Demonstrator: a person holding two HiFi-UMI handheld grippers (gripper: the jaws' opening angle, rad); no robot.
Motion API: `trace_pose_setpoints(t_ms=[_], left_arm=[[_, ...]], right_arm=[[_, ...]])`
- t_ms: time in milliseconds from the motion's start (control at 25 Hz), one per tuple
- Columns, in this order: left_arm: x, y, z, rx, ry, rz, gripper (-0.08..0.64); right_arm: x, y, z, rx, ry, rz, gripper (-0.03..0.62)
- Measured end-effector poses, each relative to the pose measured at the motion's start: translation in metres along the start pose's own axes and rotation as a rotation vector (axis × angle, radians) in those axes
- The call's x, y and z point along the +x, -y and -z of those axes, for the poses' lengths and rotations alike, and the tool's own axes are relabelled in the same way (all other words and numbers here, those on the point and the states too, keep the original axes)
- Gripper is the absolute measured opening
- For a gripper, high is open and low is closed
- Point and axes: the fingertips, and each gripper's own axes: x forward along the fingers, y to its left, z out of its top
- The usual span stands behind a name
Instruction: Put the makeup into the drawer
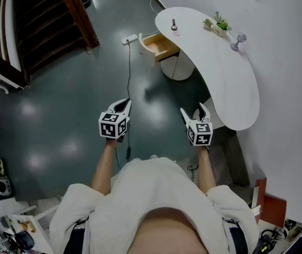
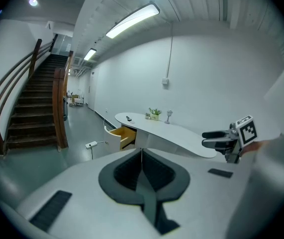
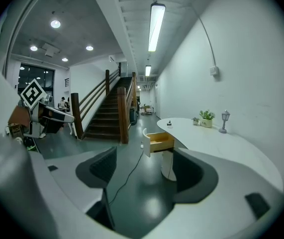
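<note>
The makeup (image 1: 174, 25), a small dark item on a pink base, stands at the far end of the curved white table (image 1: 230, 83). Below that end a wooden drawer (image 1: 160, 45) is pulled open and looks empty. Both grippers hang over the dark floor, well short of the table. My left gripper (image 1: 124, 105) is shut with nothing in it; its pads meet in the left gripper view (image 2: 142, 153). My right gripper (image 1: 193, 109) is open and empty, its jaws standing wide apart (image 3: 144, 168), facing the drawer (image 3: 159, 142) and the makeup (image 3: 169, 124).
A potted plant (image 1: 218, 24) and a small grey lamp (image 1: 237, 41) stand on the table near the wall. A power strip (image 1: 130, 38) and its cable lie on the floor beside the drawer. A wooden staircase (image 1: 45, 20) rises at the left. Clutter sits at lower left.
</note>
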Motion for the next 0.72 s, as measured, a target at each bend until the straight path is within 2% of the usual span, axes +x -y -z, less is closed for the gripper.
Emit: trace_pose_setpoints(t_ms=[440, 720], left_arm=[[0.036, -0.015, -0.006, -0.023, -0.022, -0.021, 0.012], [0.097, -0.050, -0.028, -0.028, -0.028, 0.012, 0.012]], right_arm=[[0.043, 0.021, -0.008, -0.021, -0.017, -0.016, 0.334], [0.106, 0.037, -0.026, -0.031, -0.032, -0.004, 0.334]])
